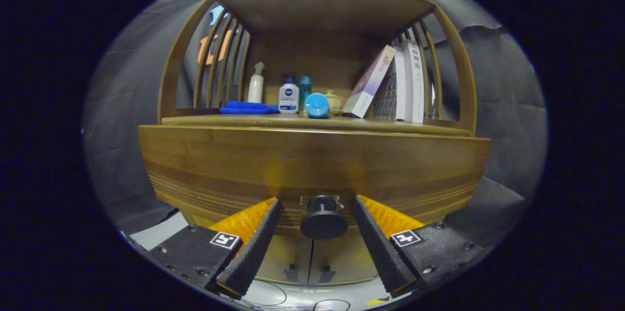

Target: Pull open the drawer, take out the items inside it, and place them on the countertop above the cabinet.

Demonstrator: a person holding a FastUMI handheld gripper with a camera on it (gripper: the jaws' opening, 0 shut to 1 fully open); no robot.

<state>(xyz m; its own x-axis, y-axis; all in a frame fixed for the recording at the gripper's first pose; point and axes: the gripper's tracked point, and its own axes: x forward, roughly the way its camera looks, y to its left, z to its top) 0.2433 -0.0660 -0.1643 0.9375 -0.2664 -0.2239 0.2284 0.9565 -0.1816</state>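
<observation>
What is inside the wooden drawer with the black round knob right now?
Cannot be seen: the brown wooden drawer is shut, its front covering the contents. The gripper is open, its fingers flanking the black round knob without touching.

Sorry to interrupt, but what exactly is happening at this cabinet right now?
A hand-held gripper is lined up on the drawer of a wooden cabinet. Its fingers are open, one on each side of the black knob, not pressing it. The drawer looks closed. Bottles, a blue cloth and books sit on the countertop above.
</observation>
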